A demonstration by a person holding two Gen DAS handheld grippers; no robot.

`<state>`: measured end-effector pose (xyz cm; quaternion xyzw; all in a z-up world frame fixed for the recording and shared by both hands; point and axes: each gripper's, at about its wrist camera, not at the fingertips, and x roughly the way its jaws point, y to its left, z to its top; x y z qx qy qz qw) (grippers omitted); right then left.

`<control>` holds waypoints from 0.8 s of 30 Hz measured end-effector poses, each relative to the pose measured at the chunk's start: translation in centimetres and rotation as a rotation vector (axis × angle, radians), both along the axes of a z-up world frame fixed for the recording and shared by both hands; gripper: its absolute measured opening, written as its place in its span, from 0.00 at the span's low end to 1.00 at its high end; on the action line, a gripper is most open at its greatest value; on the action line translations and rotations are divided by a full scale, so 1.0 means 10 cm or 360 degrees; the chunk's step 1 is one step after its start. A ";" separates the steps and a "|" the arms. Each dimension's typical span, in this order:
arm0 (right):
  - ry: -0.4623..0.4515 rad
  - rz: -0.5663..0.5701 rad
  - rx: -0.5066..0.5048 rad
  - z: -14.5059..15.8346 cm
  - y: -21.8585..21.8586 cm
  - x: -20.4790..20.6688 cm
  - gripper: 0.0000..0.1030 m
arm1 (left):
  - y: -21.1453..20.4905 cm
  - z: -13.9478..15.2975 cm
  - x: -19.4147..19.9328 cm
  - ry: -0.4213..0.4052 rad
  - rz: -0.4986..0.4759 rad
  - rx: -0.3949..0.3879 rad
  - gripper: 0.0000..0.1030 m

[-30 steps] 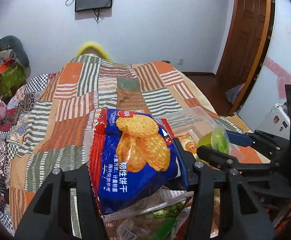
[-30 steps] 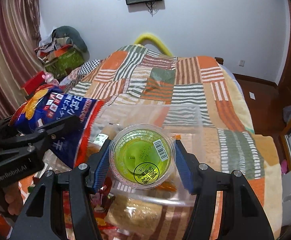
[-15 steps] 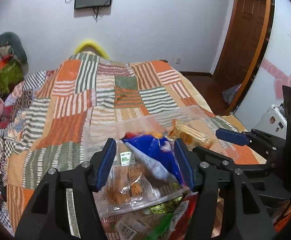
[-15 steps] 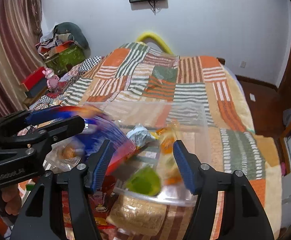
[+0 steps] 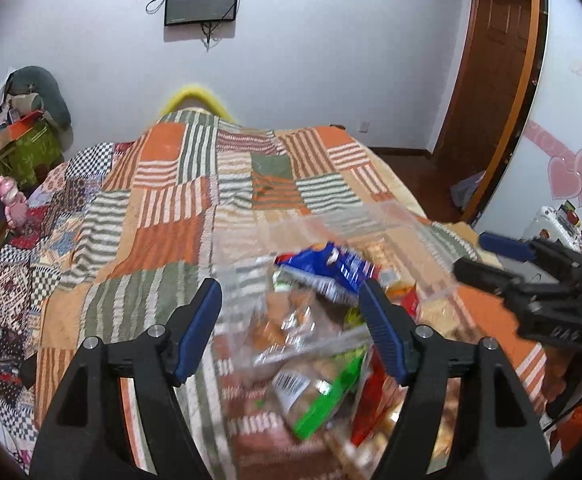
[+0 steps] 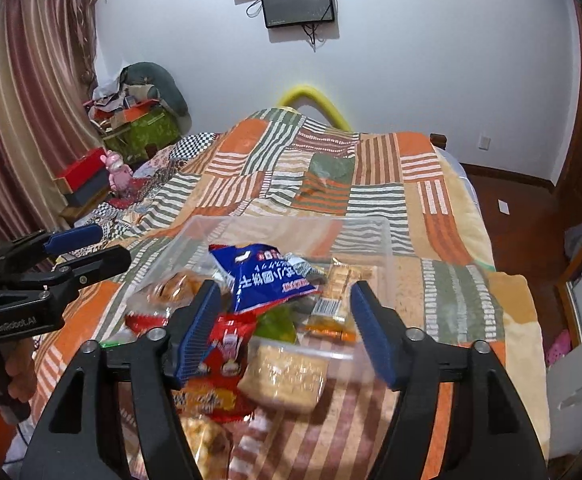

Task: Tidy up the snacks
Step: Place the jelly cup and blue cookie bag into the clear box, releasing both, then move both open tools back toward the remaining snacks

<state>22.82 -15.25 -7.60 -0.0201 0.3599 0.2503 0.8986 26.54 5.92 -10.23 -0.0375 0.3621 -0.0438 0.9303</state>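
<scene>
Patchwork bed (image 6: 375, 184), blurred, possibly biscuit, packets (image 5: 311, 364)

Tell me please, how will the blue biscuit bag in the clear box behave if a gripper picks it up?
The blue biscuit bag looks puffy and crinkled, so it probably feels light and gives under the fingers. Its glossy film may slip. It lies loosely on other snacks in the clear box, so it may shift when pushed.
</scene>
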 end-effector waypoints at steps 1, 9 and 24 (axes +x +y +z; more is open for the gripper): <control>-0.0005 -0.0004 -0.0002 -0.01 -0.01 -0.03 0.67 | 0.02 -0.03 -0.04 0.0017 -0.0001 0.0005 0.70; 0.0031 -0.0012 -0.0073 -0.16 -0.06 -0.24 0.68 | 0.14 -0.33 -0.36 0.0142 -0.0011 0.0009 0.72; 0.0174 -0.0049 -0.0171 -0.57 -0.10 -0.30 0.68 | -0.04 -0.89 -0.35 0.0364 -0.0042 -0.0024 0.74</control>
